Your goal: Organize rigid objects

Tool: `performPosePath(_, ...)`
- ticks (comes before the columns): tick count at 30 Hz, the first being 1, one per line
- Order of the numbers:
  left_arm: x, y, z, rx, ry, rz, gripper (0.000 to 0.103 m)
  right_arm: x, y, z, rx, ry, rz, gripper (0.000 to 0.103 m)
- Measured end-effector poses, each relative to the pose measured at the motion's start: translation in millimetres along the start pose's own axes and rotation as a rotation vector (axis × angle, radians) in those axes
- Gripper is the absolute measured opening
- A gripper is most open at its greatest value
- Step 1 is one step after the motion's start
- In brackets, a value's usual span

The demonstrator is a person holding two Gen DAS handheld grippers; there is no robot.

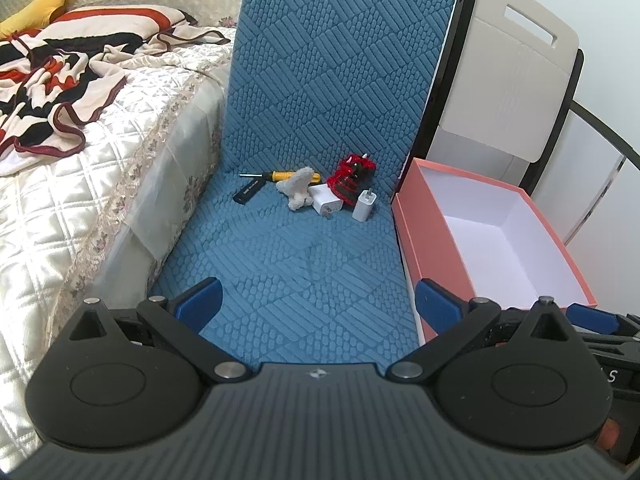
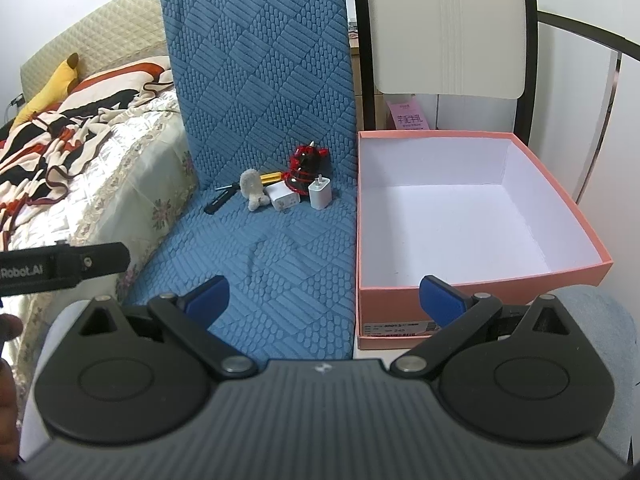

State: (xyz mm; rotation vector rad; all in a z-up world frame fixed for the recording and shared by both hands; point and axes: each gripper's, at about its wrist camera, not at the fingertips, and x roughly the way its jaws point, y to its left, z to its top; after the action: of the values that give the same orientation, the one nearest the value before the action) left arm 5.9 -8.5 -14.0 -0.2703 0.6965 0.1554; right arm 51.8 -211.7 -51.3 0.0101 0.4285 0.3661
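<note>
Small rigid objects are clustered at the back of a blue chair seat [image 1: 288,248], beside an open pink box [image 2: 480,216].

Both the left tongs [image 1: 316,300] and the right tongs [image 2: 324,296] are held wide apart with nothing gripped. Against the backrest are seen a yellow screwdriver [image 1: 280,176], a black stick [image 1: 249,192], a fluffy white toy [image 1: 298,190], two white chargers [image 1: 365,205] and a red-black toy [image 1: 352,178]. The box stands just right of the seat.

You see the blue textured chair cushion [image 1: 304,264] mid-frame. At its back lie a yellow screwdriver [image 1: 280,176], black stick [image 1: 249,192], fuzzy white toy [image 1: 298,188], two white chargers [image 1: 326,204] [image 1: 365,205] and a red-black toy [image 1: 352,178], bunched together.
</note>
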Motion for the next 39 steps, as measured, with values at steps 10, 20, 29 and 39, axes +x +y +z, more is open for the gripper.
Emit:
performPosePath(10, 7.1, 0.1, -0.3, 0.001, 0.000, 0.010, 0.103, 4.9, -1.4, -1.7, 0.003, 0.014, 0.012, 0.103)
performPosePath(20, 12.2, 0.3, 0.8, 0.013, -0.021, 0.025, 0.103, 8.5, -8.6, -2.8, 0.027, 0.015, 0.016, 0.103)
performPosePath(29, 36.4, 7.5, 7.2, 0.035, -0.038, 0.025, 0.103, 27.2, -4.6, -8.1, 0.019, 0.022, 0.021, 0.103)
performPosePath(39, 78.8, 18.5, 33.0, 0.003, -0.106, 0.027, 0.103, 57.7, 2.5, -3.0, 0.021, 0.008, 0.072, 0.103)
